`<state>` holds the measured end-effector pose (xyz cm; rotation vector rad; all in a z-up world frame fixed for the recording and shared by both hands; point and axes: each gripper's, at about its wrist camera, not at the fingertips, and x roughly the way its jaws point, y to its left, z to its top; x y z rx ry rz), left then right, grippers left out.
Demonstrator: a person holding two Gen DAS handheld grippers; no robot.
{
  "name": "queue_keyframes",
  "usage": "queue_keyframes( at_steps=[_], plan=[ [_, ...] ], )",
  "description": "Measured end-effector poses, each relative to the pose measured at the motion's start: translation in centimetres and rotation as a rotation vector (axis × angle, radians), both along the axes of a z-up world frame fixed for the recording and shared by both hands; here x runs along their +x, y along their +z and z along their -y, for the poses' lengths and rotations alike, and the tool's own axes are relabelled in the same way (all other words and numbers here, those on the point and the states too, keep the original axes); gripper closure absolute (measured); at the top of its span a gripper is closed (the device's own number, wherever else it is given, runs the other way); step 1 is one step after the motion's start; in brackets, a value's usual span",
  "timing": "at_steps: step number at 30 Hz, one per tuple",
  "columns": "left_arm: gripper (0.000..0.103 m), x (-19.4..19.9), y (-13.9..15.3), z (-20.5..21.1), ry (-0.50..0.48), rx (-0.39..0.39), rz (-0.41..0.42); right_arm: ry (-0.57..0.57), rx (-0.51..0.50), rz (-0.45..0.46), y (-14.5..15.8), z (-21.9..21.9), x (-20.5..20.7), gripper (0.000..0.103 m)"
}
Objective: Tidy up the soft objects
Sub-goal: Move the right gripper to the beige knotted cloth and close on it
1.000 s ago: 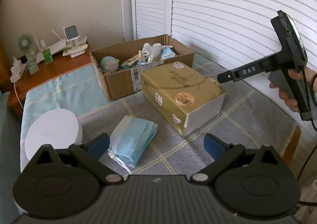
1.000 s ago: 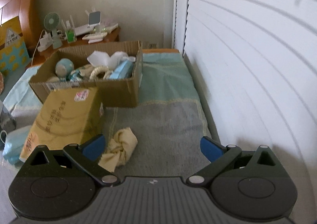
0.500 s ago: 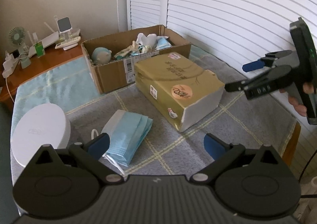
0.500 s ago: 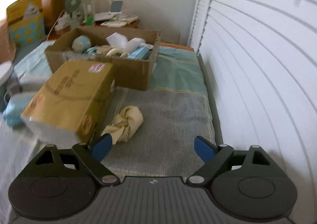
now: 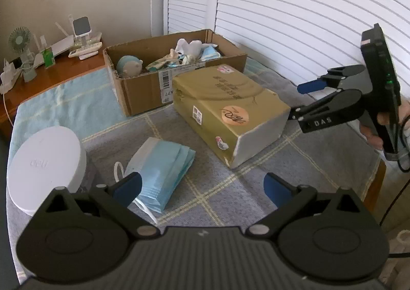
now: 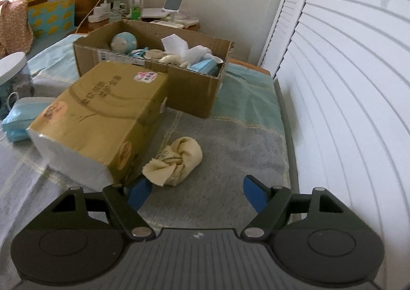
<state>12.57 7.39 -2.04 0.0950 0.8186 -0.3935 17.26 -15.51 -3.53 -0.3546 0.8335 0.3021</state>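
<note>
The right gripper (image 6: pixel 193 191), jaws closing on nothing yet, should drop squarely over the yellow cloth (image 6: pixel 174 161) beside the tissue pack (image 6: pixel 102 120) before clamping. The left gripper (image 5: pixel 202 187) hangs released above the face masks (image 5: pixel 164 164).

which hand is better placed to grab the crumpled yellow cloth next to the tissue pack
Right. The right gripper has the yellow cloth just ahead of its closing, empty jaws. The left gripper hangs by the blue masks, the tissue pack between it and the cloth.
</note>
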Motion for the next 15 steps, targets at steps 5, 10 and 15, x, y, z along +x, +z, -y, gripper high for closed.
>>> queue_keyframes(
  at_steps=[5,10,15],
  plan=[
    [0.002,0.2,-0.2,-0.2,0.001,-0.007,-0.006,-0.053,-0.006,0.011,0.0,1.1,0.7,0.022],
    [0.002,0.6,-0.4,0.0,-0.007,-0.008,-0.013,-0.019,0.024,0.002,0.0,1.1,0.4,0.033],
    [0.002,0.8,-0.6,0.0,-0.008,-0.008,-0.021,0.050,0.049,-0.019,-0.4,0.1,0.2,0.043]
  ],
)
